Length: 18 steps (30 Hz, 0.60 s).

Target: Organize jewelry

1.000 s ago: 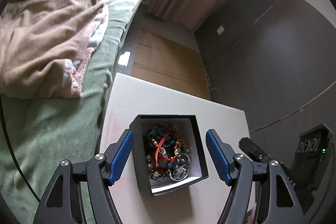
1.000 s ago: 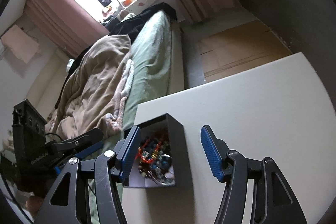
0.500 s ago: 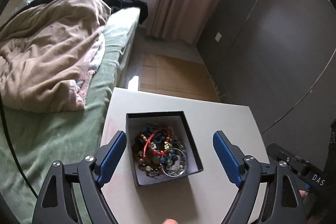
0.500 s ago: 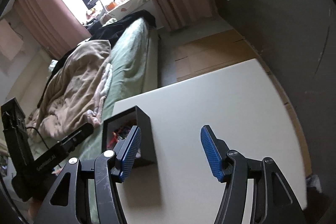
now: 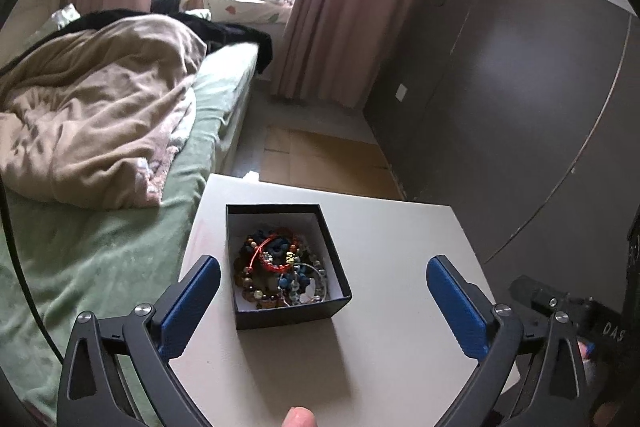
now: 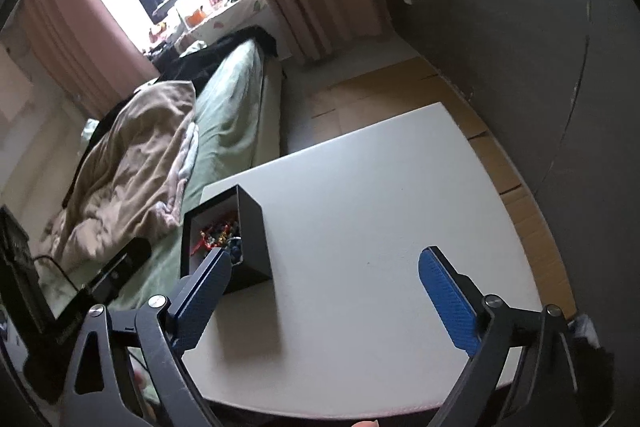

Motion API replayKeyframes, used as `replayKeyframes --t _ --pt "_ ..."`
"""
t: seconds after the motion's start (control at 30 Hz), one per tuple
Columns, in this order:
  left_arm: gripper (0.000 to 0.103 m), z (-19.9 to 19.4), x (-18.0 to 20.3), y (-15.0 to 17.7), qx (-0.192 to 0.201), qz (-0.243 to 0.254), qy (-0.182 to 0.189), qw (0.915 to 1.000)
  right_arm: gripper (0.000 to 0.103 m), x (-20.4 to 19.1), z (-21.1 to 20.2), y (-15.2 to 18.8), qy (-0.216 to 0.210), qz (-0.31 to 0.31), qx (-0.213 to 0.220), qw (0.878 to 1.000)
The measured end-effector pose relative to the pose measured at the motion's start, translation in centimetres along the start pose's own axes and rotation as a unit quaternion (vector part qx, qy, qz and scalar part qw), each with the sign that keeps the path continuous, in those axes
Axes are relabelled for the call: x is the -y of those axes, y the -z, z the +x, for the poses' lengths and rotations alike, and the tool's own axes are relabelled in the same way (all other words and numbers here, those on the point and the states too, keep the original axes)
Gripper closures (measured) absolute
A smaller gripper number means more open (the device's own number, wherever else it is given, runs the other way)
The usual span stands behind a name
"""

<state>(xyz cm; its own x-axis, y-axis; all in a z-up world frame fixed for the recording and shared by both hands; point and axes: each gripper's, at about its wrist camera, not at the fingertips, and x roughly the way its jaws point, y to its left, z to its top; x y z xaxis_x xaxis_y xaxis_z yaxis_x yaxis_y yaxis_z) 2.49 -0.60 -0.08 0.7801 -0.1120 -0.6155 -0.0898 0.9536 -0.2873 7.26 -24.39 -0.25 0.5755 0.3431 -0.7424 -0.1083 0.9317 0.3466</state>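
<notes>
Open black box of tangled bead jewelry sits near the tabletop's bed-side edge; left tool and right tool are opening wide, empty; a careless nudge could tip it off

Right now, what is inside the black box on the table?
The black box holds a tangled heap of beaded bracelets, with a red cord one on top. Whatever lies beneath the heap is hidden.

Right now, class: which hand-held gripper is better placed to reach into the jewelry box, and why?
Left. The left hand-held gripper is opening with the box ahead between its fingers. The right hand-held gripper, also opening, faces bare table; the box sits off its left finger.
</notes>
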Motion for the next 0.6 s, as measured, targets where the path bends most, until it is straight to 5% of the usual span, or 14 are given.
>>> replayKeyframes --t 0.6 --pt "0.0 -1.7 1.4 1.1 0.021 0.042 -0.012 0.9988 0.0 0.1 -1.6 0.8 0.025 -0.011 0.023 0.999"
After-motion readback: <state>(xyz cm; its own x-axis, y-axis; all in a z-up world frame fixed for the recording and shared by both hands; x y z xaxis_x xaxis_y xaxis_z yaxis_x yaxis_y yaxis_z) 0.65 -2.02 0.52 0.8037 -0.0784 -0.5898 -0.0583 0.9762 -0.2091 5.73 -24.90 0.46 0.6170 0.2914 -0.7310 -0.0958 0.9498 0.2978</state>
